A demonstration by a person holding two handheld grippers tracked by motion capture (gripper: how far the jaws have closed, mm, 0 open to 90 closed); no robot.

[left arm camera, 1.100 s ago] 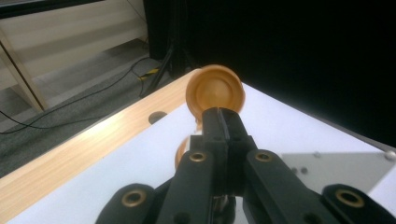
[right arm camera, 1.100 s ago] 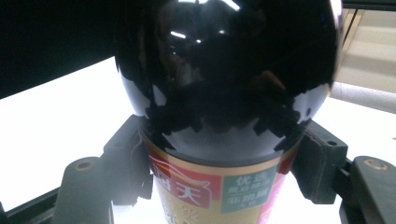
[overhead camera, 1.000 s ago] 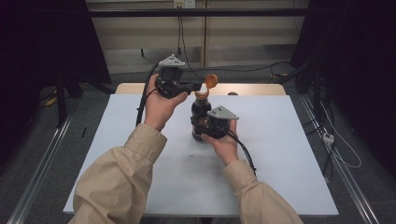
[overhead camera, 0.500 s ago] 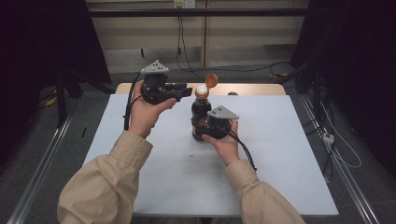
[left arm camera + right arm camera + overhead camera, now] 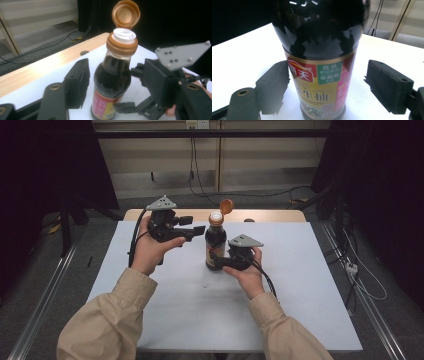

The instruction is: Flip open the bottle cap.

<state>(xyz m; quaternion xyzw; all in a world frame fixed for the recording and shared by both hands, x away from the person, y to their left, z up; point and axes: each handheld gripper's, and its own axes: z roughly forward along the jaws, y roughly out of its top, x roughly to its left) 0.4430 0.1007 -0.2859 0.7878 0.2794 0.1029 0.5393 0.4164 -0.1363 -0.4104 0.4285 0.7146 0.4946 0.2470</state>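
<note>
a dark soy sauce bottle [image 5: 215, 242] stands upright on the white desk [image 5: 300, 285], nearer its far edge than its near one and about midway between the side edges. its orange flip cap [image 5: 226, 206] hangs open behind the white spout.

the right gripper [image 5: 222, 262] sits low at the bottle's base with its claw released, a jaw on each side and gaps showing, probably placed to steady it. the left gripper [image 5: 197, 231], raised just beside the neck, is also released and holds nothing, likely lined up for the cap.
</note>
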